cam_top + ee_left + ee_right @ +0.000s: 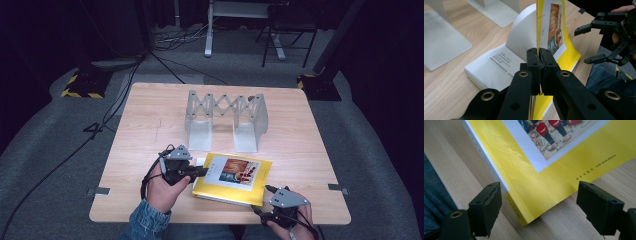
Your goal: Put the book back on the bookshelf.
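Left gripper [540, 58] is clamping the book's [235, 192] yellow cover [549, 27], lifting it. Right gripper [539, 202] is hovering at the book's corner, jaws apart.

The book [232, 179] is showing a yellow cover with a white-bordered picture; the tabletop [150, 125] is showing pale wood grain.
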Tool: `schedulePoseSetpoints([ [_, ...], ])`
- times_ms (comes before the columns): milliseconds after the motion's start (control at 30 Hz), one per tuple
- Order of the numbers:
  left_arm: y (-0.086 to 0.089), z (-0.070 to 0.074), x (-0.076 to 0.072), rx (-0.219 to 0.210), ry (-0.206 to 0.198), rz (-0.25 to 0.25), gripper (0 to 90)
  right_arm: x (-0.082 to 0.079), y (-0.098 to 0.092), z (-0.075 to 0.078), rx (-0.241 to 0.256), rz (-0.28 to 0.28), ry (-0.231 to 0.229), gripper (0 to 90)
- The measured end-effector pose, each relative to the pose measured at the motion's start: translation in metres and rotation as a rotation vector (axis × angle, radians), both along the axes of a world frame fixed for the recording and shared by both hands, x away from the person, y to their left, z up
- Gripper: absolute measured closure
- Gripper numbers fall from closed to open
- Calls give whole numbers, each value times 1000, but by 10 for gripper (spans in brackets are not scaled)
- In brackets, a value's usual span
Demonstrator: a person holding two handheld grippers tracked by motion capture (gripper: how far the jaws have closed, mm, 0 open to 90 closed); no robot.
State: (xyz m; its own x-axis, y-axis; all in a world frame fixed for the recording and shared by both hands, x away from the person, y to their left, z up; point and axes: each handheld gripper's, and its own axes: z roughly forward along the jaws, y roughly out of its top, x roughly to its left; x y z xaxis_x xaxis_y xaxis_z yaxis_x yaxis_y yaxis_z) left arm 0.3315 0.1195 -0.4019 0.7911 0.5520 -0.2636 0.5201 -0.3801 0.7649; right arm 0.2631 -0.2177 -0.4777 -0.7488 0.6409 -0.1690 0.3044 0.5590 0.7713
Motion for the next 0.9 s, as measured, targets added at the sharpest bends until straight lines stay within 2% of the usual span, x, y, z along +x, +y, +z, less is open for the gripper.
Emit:
schedulePoseSetpoints([
  [100,-6,7,2,-3,-6,-12,876,0,2,1,-6,5,-44,181],
  [333,-12,13,3,-19,-11,-23,878,4,12,-3,-13,23,-86,173],
  [533,-19,18,6,-30,-14,-33,879,5,27,-10,-42,57,-135,165],
  [600,-20,18,6,-34,-12,-37,879,5,28,-11,-49,57,-146,165],
  [633,-20,18,7,-42,-6,-35,880,5,30,-11,-57,56,-173,165],
  [733,-23,19,8,-52,-3,-49,880,6,32,-12,-68,43,-202,158],
  [833,-25,20,9,-58,1,-49,880,7,33,-14,-79,34,-210,158],
  [900,-26,20,9,-59,4,-59,881,8,35,-16,-105,34,-240,152],
])
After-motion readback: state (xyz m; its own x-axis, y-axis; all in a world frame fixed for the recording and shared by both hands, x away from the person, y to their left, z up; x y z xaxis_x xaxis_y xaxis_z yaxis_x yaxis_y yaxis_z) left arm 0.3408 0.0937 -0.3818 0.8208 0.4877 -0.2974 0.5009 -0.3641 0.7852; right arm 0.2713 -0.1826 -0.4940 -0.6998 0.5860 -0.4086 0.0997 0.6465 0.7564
